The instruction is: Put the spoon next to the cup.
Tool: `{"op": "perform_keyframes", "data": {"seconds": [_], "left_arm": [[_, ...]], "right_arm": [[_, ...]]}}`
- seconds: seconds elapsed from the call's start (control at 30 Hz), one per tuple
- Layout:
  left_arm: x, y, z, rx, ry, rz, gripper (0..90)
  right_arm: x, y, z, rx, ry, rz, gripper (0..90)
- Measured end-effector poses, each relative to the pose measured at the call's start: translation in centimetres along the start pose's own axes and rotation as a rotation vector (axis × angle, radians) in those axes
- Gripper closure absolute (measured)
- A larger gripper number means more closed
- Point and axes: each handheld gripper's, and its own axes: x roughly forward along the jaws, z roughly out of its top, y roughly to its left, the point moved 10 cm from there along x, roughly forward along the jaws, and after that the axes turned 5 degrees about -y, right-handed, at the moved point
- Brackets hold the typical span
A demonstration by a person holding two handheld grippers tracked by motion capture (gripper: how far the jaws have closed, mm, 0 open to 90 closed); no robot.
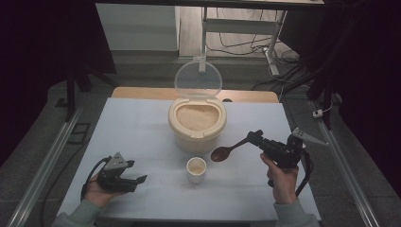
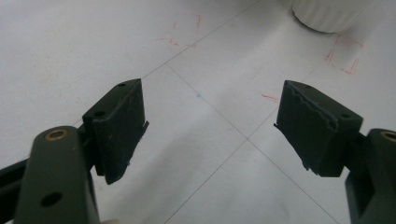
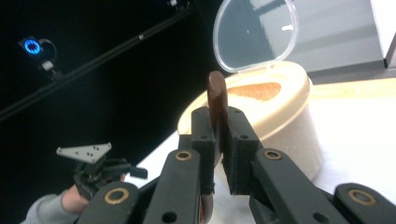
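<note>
- Right tongs (image 1: pixel 255 137) clamp the spoon (image 1: pixel 226 151) by its handle; its bowl hovers between bin (image 1: pixel 197 124) and cup (image 1: pixel 196 170).
- Bin lid up, rice exposed; cup already looks partly filled on the tabletop (image 1: pixel 132 137).
- Left tongs (image 1: pixel 137 182) gape empty; more scoops probably remain.

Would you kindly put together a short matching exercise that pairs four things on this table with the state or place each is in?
Things:
1. wooden spoon
2. rice container
3. small cup
4. left gripper

States or places:
A. open, holding nothing, low over the table
B. clear lid tipped up, rice showing inside
C. clamped by its handle in the right gripper
D. upright on the table in front of the container

Pairs: 1-C, 2-B, 3-D, 4-A
</note>
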Motion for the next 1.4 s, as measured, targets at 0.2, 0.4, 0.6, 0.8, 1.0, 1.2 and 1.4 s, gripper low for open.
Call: {"op": "perform_keyframes", "data": {"seconds": [0.2,0.4,0.6,0.8,1.0,1.2,1.4], "left_arm": [[0.0,0.0,0.0,0.005,0.004,0.001,23.4],[0.0,0.0,0.0,0.006,0.004,0.001,23.4],[0.0,0.0,0.0,0.009,0.003,0.001,23.4],[0.0,-0.1,0.0,0.009,0.004,0.001,23.4],[-0.1,0.0,0.0,0.009,0.003,0.003,23.0],[0.0,-0.2,0.0,0.012,0.007,-0.003,23.1],[0.0,-0.1,0.0,0.011,0.009,-0.003,23.1]], "right_arm": [[-0.1,-0.2,-1.2,-0.017,0.117,0.005,83.4],[0.5,-0.3,-2.7,-0.038,0.206,0.005,83.3],[1.2,0.3,-3.9,-0.062,0.268,0.023,83.3],[1.5,0.7,-4.5,-0.083,0.314,0.031,83.3],[2.1,0.8,-6.1,-0.081,0.393,0.042,83.3],[2.8,1.1,-7.7,-0.084,0.471,0.060,83.3],[3.4,1.2,-9.0,-0.098,0.531,0.072,83.3]]}}
